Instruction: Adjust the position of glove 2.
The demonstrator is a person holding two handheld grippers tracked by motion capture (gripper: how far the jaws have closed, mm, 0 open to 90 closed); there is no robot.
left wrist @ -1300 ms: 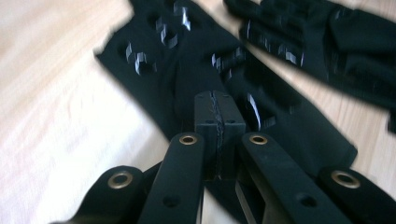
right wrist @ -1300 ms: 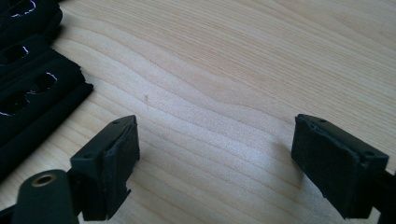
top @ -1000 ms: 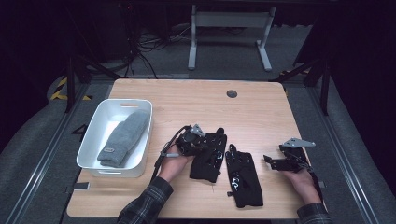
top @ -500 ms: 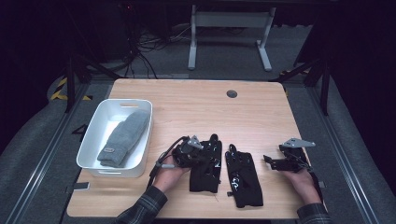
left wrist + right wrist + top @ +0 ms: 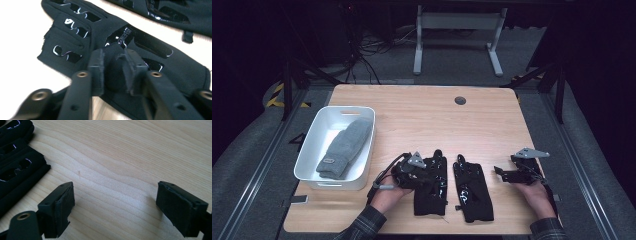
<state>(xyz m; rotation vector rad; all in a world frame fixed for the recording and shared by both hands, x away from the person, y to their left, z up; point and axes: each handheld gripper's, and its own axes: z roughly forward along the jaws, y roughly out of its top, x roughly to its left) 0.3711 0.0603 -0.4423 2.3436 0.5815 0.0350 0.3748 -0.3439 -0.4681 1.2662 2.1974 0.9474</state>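
place: lab or recording rig, not a home
table: light wood desk (image 5: 422, 120) I work at, cable grommet hole (image 5: 460, 100) at 12 o'clock
floor: grey carpet, metal rails along both sides of desk
clutter: loose black cables (image 5: 367, 47) on floor at 11 o'clock
markings: yellow-black hazard tape (image 5: 277, 95) at 10 o'clock
furniture: grey metal stand legs (image 5: 457, 45) at 12 o'clock
lighting: dark surround, only desk lit

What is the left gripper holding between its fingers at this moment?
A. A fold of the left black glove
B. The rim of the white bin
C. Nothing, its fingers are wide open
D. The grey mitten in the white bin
A: in the left gripper view, the left gripper has its fingers closed on a pinched fold of the black glove.
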